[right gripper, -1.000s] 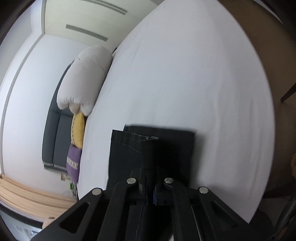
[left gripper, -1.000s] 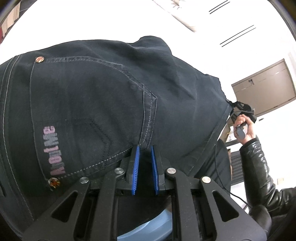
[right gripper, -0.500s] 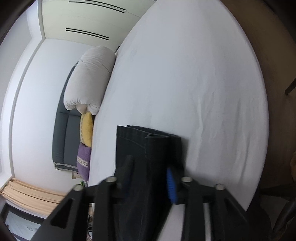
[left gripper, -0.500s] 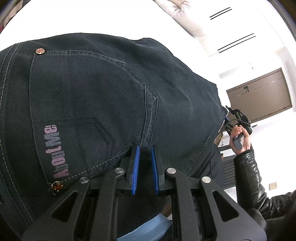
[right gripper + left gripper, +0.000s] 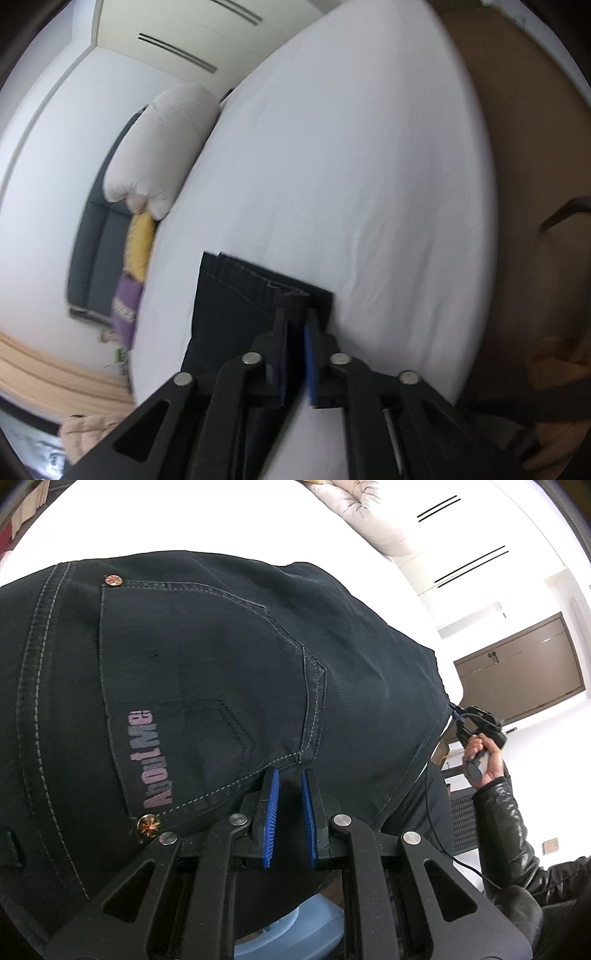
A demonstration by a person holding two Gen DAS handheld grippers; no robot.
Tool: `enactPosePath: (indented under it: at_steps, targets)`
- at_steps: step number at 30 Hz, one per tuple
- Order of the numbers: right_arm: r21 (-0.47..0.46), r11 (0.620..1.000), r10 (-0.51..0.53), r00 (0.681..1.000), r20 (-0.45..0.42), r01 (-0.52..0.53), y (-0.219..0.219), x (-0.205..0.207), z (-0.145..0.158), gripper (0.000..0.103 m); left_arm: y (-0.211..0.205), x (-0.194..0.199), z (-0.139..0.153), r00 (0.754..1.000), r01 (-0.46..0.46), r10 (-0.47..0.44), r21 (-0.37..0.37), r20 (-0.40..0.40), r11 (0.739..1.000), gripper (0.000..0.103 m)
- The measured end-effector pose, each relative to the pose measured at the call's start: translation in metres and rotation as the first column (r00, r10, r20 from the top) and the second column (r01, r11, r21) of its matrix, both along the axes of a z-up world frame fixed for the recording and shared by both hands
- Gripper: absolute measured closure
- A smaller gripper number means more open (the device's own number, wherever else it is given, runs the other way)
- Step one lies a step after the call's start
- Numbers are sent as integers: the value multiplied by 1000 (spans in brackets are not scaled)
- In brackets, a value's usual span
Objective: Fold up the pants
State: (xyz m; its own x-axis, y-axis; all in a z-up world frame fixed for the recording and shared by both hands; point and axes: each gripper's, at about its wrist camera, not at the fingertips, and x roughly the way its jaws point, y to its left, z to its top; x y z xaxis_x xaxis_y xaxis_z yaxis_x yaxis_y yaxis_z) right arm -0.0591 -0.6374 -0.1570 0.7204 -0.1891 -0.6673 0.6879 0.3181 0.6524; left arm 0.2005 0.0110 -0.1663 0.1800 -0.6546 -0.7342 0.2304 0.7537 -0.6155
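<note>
The dark denim pants [image 5: 229, 686] lie on the white bed, back pocket with pink lettering up. My left gripper [image 5: 289, 775] is shut on the pants' near edge beside the pocket corner; cloth sits between its blue pads. In the right wrist view the hem end of the pants [image 5: 236, 295] lies flat on the sheet. My right gripper [image 5: 295, 314] is shut on a fold of the hem. That gripper also shows far right in the left wrist view [image 5: 476, 723], held by a hand.
The white bed sheet [image 5: 351, 166] stretches ahead. A white duvet roll [image 5: 162, 158] and yellow and purple cushions [image 5: 140, 243] lie at its far left side by a grey sofa. Brown floor [image 5: 535, 147] borders the bed on the right. A brown door [image 5: 517, 679] stands beyond.
My right gripper was shut, opened half a second ago and has shut again on the hem. My left gripper keeps its grip; the pants have shifted a little in its view.
</note>
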Motion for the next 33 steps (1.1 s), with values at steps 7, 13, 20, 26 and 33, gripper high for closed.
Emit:
enactPosePath:
  at_steps: [7, 13, 20, 26, 33]
  targets:
    - [-98, 905, 423, 900, 105, -414, 89, 52, 69, 79, 3, -2, -1, 1000, -2, 2, -8, 16, 1000, 90]
    - [-22, 651, 759, 649, 53, -759, 185, 163, 51, 79, 14, -8, 3, 1000, -14, 14, -8, 27, 1000, 90]
    - [111, 743, 669, 732, -127, -660, 139, 221, -29, 103, 40, -14, 6, 997, -66, 67, -30, 26, 997, 90]
    - [-42, 924, 370, 915, -158, -381, 58, 215, -13, 94, 45, -19, 8, 996, -81, 81, -16, 35, 997, 90]
    - [-45, 775, 631, 776, 4, -631, 123, 175, 40, 87, 27, -26, 24, 993, -82, 78, 41, 84, 996, 90]
